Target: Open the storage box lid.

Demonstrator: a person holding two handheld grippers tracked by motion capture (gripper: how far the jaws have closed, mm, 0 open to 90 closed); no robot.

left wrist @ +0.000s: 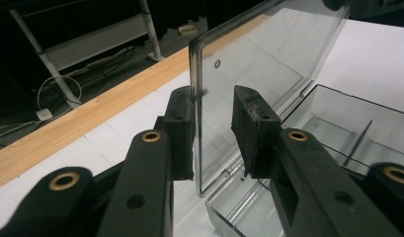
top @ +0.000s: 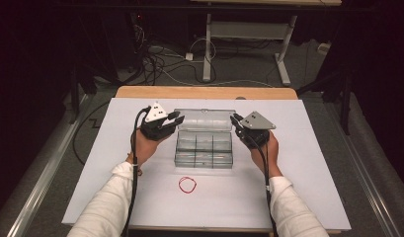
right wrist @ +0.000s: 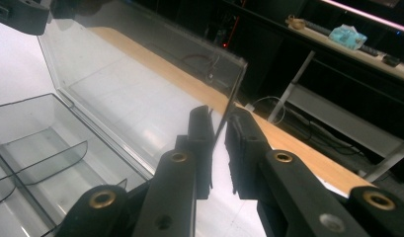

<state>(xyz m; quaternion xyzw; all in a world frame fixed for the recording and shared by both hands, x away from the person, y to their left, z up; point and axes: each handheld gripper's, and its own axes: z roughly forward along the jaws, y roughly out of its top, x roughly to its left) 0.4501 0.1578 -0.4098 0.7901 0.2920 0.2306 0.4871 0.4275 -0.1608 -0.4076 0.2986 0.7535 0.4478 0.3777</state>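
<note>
**Lid standing between two tools, one at each short end**

On the left of the high view, the left tool [top: 176, 119] is reaching inward to the left end of the raised lid [top: 204, 120] of the clear compartment box [top: 204, 150], which is sitting in the middle of the white tabletop [top: 308, 148]. In the left gripper view the left tool [left wrist: 213, 128] is straddling the lid's [left wrist: 268, 64] edge: the left pad is lying against the pane while the right pad is standing clear of it, so the jaws are partly open and not clamping.

The lid's long axis is running left to right across the tabletop, along the box's far side, with the hinge at the bottom and the free edge upward. Nearer the person, a red rubber band [top: 187, 184] is lying in front of the box, apart from it.

On the right, the right tool [top: 235, 121] is meeting the lid's other end. In the right gripper view the right tool [right wrist: 218, 136] is holding its jaws narrowly apart around the thin edge of the lid [right wrist: 140, 84]; whether the pads are pressing is hard to tell.

Each hand is equally near its own end, so any swing of the lid probably turns on both moving together about the hinge.
</note>
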